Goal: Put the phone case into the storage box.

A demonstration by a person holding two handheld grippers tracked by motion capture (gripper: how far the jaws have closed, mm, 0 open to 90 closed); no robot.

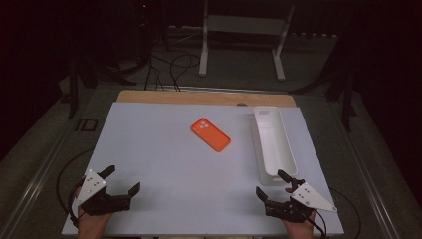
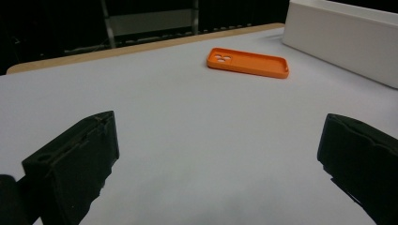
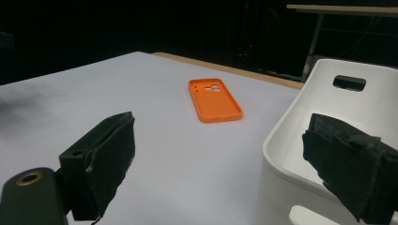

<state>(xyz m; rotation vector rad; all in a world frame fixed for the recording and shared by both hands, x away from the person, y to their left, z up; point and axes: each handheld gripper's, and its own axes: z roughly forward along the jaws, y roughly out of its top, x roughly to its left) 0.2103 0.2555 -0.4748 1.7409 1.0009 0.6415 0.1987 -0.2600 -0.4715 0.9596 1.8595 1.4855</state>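
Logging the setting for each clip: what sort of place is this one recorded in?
Probably a lab or recording studio, not a home. A white-topped table stands on a dark floor amid loose cables and stand legs, with just an orange phone case and a white bin.

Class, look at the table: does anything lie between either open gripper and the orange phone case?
Nothing visible does. Bare table lies between the left gripper, the right gripper and the orange phone case; the white bin stands off to the side.
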